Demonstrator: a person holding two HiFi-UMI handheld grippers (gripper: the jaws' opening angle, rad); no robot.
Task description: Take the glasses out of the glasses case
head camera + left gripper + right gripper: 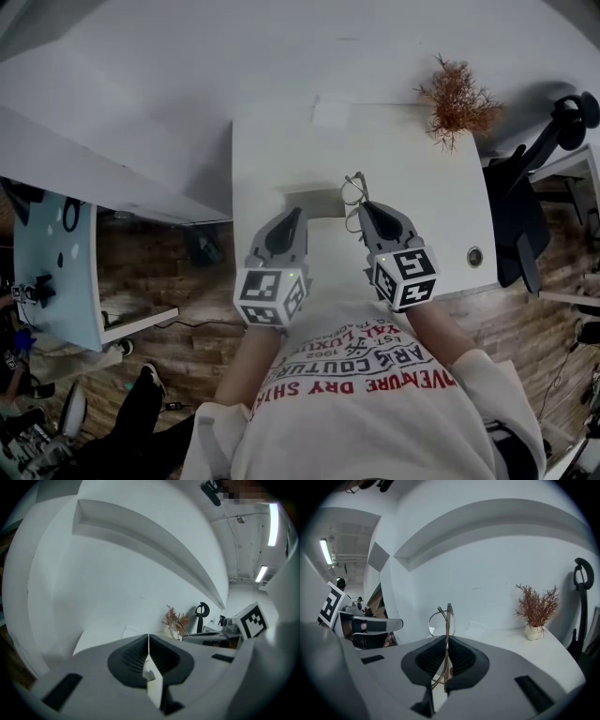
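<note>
White shirt (pixel 366 403) with red print fills the bottom of the head view, and both forearms reach out from it over a white desk (pixel 412 187). A grey glasses case (pixel 319 202) lies flat on the desk between the two tools. The left hand-held gripper (pixel 294 217) sits at the case's left edge. Its own view shows the dark pads pressed together on a thin pale flap, which seems to be the edge of the case. The right hand-held gripper (pixel 362 208) is just to the right of the case, with its jaws pinched on the thin wire frame of the glasses (pixel 352 189). One round lens stands up above the pads, and the glasses are outside the case, close by its right end. Whether they still touch it I cannot tell. Each tool carries a cube with square markers at its near end. Well beyond the case, toward the desk's far right corner, stands a dried reddish plant (pixel 457 101) in a small white vase. A black chair (pixel 525 206) stands far to the right of the case, off the desk's edge.
</note>
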